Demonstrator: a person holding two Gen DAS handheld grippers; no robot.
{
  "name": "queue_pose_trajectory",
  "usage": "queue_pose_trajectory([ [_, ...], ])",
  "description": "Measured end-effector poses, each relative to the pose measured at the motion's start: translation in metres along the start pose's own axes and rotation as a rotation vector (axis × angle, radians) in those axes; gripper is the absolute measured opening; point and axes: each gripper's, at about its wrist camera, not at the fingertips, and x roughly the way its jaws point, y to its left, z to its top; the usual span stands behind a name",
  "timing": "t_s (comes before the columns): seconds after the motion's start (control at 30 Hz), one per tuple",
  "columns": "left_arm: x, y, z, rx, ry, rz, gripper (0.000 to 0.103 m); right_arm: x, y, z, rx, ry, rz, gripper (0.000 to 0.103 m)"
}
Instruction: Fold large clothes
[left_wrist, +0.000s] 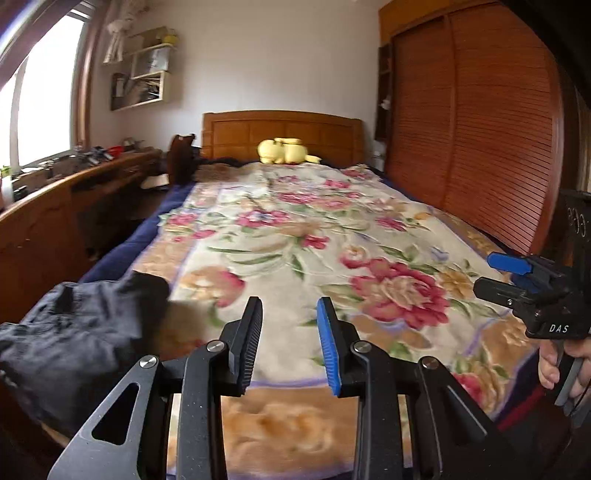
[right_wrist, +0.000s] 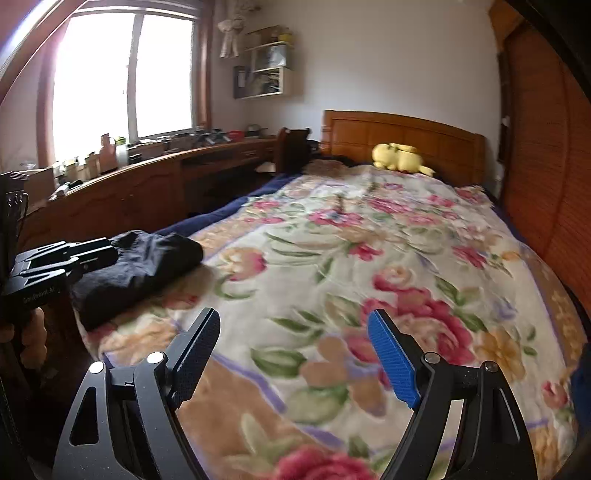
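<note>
Nearest lens, left wrist view: left gripper (left_wrist: 290, 345) above foot of bed, jaws parted by a moderate gap, nothing between them, nothing touched. Black pad on one finger, blue pad (left_wrist: 330, 350) on the other. Off to its left, dark garment (left_wrist: 74, 343) bunched at left foot corner of floral blanket (left_wrist: 295, 236), apart from the fingers. Far right edge: right gripper (left_wrist: 517, 275) seen side-on, held by hand (left_wrist: 557, 363).

Right wrist view, left to right: left gripper (right_wrist: 70, 254) at frame edge, tips just beside the dark garment (right_wrist: 136, 269); contact not resolvable. Garment lies folded over in a lump on blanket edge (right_wrist: 332, 266). Right gripper (right_wrist: 293, 354) with jaws spread wide, empty, over the blanket. Yellow plush (right_wrist: 399, 157) at wooden headboard (right_wrist: 402, 129), well apart.
</note>
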Motion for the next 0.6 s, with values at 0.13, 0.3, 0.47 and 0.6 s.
queue_pose_trajectory([
  [0.13,0.008,-0.029,-0.008,-0.002,0.018,-0.015,0.032,-0.026,-0.008,-0.016,0.034,0.004,-0.033,0.084],
  [0.3,0.009,-0.057,-0.008,0.005,0.03,-0.03,0.032,-0.049,-0.01,-0.019,0.076,-0.018,-0.081,0.084],
  [0.47,-0.002,-0.078,0.0,0.006,0.006,-0.05,0.032,-0.081,-0.009,-0.025,0.094,-0.064,-0.13,0.084],
  [0.6,-0.021,-0.087,0.013,0.01,-0.038,-0.052,0.032,-0.111,-0.005,-0.028,0.114,-0.119,-0.152,0.084],
])
